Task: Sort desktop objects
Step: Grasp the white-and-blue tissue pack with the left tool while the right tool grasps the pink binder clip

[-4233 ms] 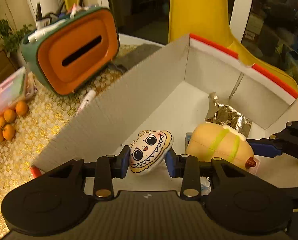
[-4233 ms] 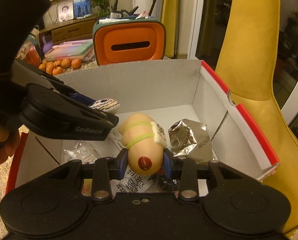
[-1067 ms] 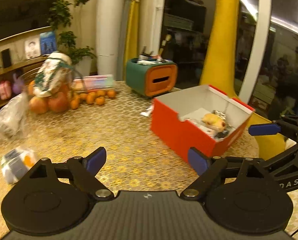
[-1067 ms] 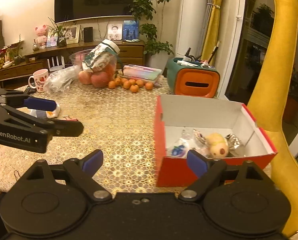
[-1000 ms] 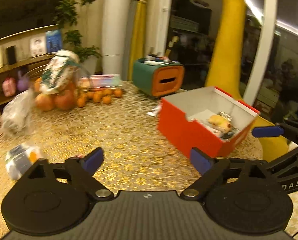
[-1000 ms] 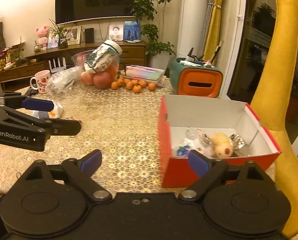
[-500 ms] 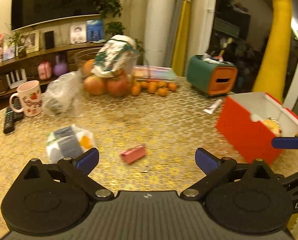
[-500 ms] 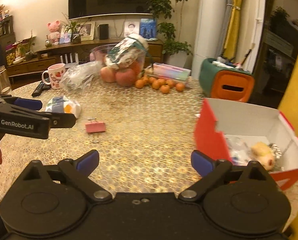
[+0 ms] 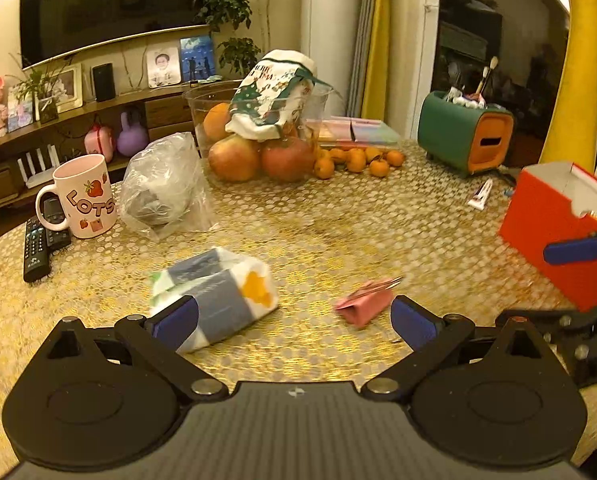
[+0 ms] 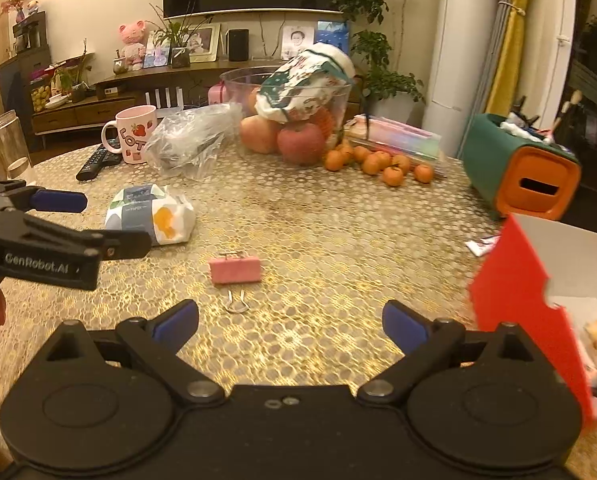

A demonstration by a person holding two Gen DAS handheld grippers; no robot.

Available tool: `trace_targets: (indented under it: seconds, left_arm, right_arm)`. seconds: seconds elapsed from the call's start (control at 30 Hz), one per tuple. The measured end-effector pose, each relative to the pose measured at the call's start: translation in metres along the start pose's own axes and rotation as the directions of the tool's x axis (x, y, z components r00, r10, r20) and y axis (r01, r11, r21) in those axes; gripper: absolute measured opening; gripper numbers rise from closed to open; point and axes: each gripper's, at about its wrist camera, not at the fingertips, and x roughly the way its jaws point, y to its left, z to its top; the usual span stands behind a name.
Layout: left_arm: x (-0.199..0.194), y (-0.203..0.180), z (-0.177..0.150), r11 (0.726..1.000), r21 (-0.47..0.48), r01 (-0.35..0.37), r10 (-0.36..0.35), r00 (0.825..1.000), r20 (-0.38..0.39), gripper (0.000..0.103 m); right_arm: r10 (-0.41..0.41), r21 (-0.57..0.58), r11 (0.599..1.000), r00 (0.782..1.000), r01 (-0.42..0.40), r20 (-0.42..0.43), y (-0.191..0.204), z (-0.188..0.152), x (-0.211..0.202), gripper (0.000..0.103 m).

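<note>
Tissue pack [image 9: 214, 292] blurred, box [image 10: 510, 304] cut off

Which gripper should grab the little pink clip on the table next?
Probably the right gripper. It is open and empty, and the pink clip lies straight ahead between its fingers. The left gripper is open too, but faces the tissue pack, with the clip off-centre.
</note>
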Motion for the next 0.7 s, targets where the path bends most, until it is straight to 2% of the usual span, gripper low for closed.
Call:
trace_targets:
  seconds: [0.13,0.4,0.57,0.7]
  left_arm:
    - [0.013,0.02,-0.004,0.999,0.049,0.006,-0.006,1.0,0.003,0.103]
    - [0.045,0.053,0.0,0.981,0.183,0.064,-0.066,0.998,0.005,0.103]
    - [0.069,0.057,0.003,0.953,0.283,0.105,-0.108,0.994,-0.005,0.103]
    - [0.091,0.063,0.004,0.936,0.314,0.157,-0.152,0.988,-0.038,0.103]
  right_arm:
    - [0.011,-0.002,1.0,1.0,-0.011,-0.018,0.009,0.004,0.024,0.098]
    - [0.036,-0.037,0.999,0.997,-0.038,-0.062,0.026,0.012,0.068,0.098]
    - [0.044,-0.051,0.998,0.996,-0.048,-0.079,0.031,0.014,0.089,0.098]
    - [0.048,-0.046,0.998,0.995,-0.053,-0.087,0.033,0.017,0.105,0.098]
